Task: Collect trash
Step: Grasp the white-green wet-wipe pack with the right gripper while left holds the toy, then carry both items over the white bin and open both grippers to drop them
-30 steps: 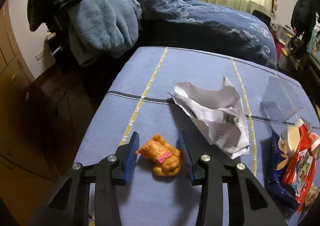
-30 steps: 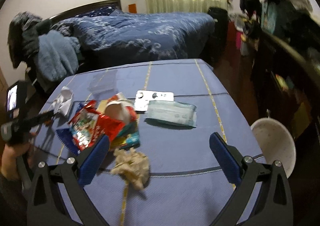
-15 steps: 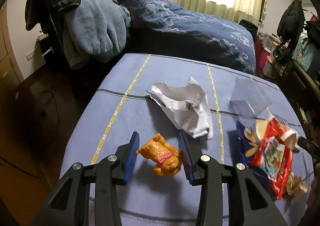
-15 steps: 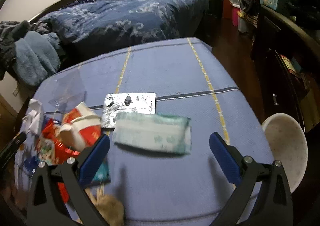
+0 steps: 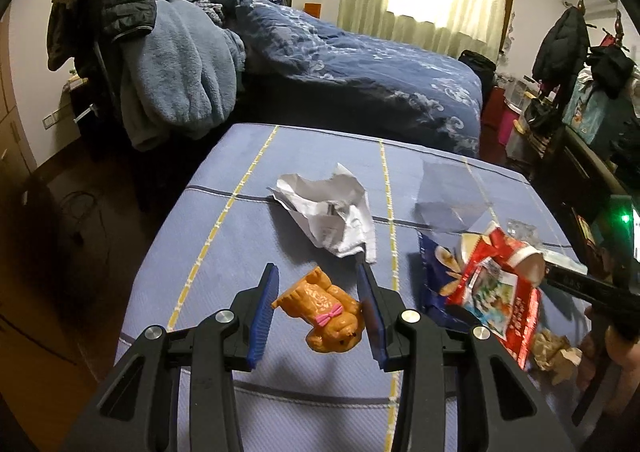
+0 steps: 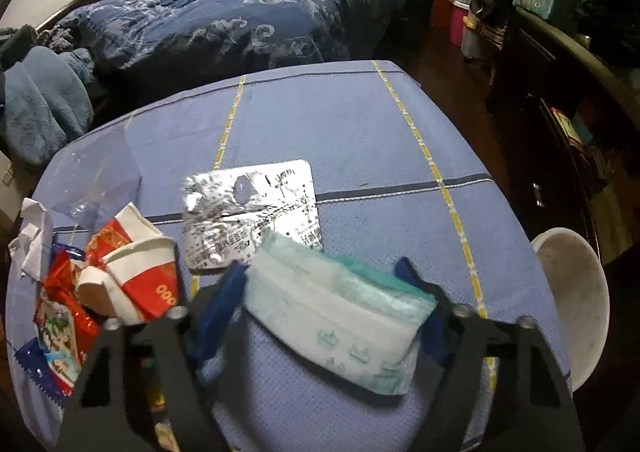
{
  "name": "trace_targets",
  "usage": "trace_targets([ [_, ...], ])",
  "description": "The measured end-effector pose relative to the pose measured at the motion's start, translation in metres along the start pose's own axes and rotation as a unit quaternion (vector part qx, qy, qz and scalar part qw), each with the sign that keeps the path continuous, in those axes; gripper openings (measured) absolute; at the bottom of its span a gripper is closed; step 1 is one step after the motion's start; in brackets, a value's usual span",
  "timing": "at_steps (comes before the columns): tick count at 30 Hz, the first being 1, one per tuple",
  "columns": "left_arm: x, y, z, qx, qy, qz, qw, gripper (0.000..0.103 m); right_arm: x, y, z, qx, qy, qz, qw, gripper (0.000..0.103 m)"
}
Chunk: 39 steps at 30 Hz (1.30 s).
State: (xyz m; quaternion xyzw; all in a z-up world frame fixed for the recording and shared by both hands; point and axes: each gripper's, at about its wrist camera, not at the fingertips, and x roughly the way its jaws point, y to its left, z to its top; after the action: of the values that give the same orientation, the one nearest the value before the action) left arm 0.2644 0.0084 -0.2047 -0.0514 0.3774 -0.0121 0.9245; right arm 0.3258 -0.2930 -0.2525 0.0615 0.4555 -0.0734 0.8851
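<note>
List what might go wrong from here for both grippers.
The right gripper jaws are closing on the soft tissue pack, which sits skewed between them; it may twist or slip out. The left gripper holds the orange toy dog, which may not be trash, above the table.

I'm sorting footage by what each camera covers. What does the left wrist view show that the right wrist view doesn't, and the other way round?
Only the left wrist view shows the left gripper shut on an orange toy dog, and a brown paper wad.

Only the right wrist view shows the right gripper with jaws closing around a tissue pack, a foil pill sheet, and a white bin beside the table.

Both show the blue tablecloth, red snack wrappers, crumpled white paper, clear plastic and the bed.
</note>
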Motion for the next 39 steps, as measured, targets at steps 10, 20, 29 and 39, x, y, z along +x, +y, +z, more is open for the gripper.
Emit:
trace_targets([
  [10, -0.031, -0.023, -0.008, 0.017, -0.015, -0.023, 0.9995, 0.041, -0.031, -0.013, -0.011, -0.001, -0.026, 0.019, 0.999, 0.017],
  [20, -0.061, -0.054, -0.019, 0.043, -0.033, -0.044, 0.9976, 0.041, -0.077, -0.040, -0.043, 0.018, -0.053, 0.078, 0.995, 0.010],
  [29, -0.073, -0.092, -0.026, 0.073, -0.040, -0.080, 0.9933, 0.041, -0.124, -0.060, -0.075, 0.019, -0.083, 0.105, 0.991, 0.011],
  [39, -0.081, -0.167, -0.029, 0.144, -0.049, -0.127, 0.9801, 0.041, -0.156, -0.099, -0.095, 0.034, -0.123, 0.065, 0.990, 0.011],
])
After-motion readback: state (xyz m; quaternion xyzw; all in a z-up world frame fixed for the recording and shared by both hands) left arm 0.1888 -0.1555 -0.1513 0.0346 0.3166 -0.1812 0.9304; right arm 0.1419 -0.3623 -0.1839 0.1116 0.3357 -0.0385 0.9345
